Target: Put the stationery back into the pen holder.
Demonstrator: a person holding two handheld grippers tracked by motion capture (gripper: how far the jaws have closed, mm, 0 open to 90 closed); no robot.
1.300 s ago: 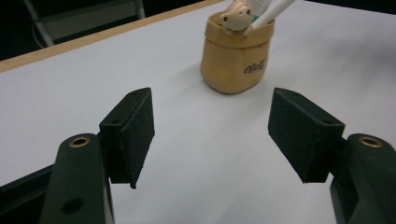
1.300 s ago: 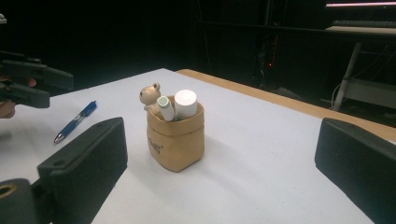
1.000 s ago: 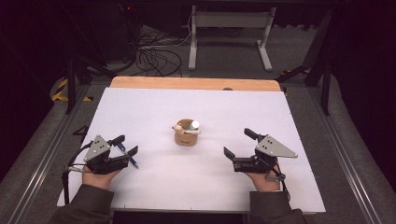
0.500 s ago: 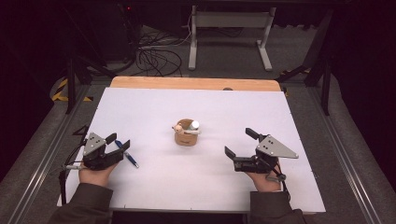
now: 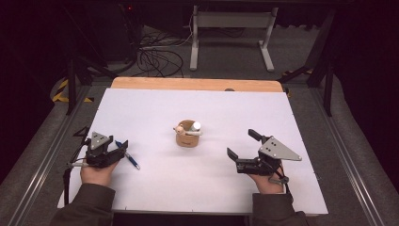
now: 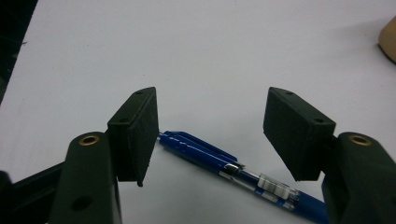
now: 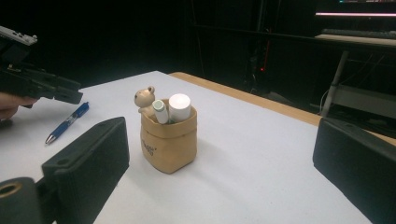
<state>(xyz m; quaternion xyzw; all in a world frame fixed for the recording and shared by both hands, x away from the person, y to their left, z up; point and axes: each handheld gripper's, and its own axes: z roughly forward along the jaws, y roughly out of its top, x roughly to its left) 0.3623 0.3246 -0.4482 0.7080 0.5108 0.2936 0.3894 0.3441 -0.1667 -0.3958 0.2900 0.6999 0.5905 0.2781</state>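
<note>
The pouch (image 7: 169, 142) carries a small dark print on its front, too small to read. The pen (image 6: 243, 175) shows no legible marking. No other text or number is readable.

pen (image 6: 243, 170): tip end cut off by bottom edge, left gripper view
pouch (image 6: 388, 39): cut by right edge
pouch print (image 7: 149, 148): too small to read

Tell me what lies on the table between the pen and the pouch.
Nothing: in the high view the white table is bare between the pen and the pouch.
</note>
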